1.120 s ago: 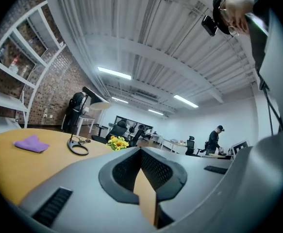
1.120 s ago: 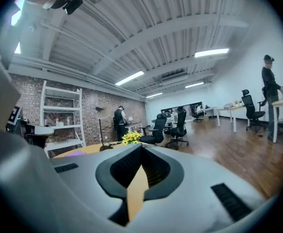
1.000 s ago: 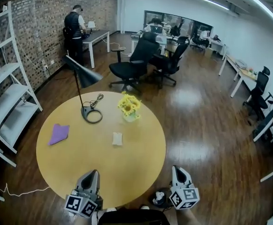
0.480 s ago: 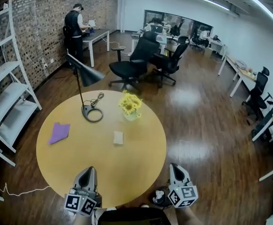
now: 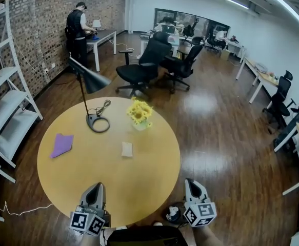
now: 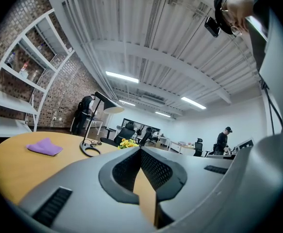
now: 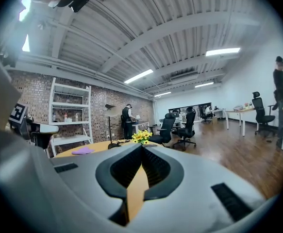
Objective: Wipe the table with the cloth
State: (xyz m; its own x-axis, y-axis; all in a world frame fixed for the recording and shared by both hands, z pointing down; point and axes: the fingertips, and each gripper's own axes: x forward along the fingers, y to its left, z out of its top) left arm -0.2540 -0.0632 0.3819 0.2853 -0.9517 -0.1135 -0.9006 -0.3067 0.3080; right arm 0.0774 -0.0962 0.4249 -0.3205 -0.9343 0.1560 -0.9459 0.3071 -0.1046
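Open office with a dark wood floor. Close to us is a round yellow wooden table (image 5: 103, 173), and nothing has been wiped yet.

At the near edge, the left gripper (image 5: 96, 187) has its jaws pressed together on nothing and sits over the tabletop. The right gripper (image 5: 192, 183) is also closed and empty, off the rim over the floor. Mid-table lies a small pale folded pad (image 5: 126, 149). The flat purple cloth (image 5: 61, 145) is on the table's left part, well apart from both grippers. Behind it are a black desk lamp with a ring base (image 5: 98, 123) and yellow flowers in a small vase (image 5: 140, 113). Farther off are black office chairs (image 5: 141, 65) and a person at a white desk (image 5: 76, 32).

We judge the step in hand to be reaching for the cloth, and the left gripper is on the better side for it. We would open the jaws before arriving, come in low, and pinch a raised fold or edge, since a flat cloth slips from a pinch straight down. We would also keep the sweep clear of the lamp base and its cord, and wipe around the vase.

Against the earlier frames, both grippers stay at the near edge, closed as before. The cloth, pad, lamp and flowers have not moved on the table. The whole picture has slid slightly, which we read as a small head movement.
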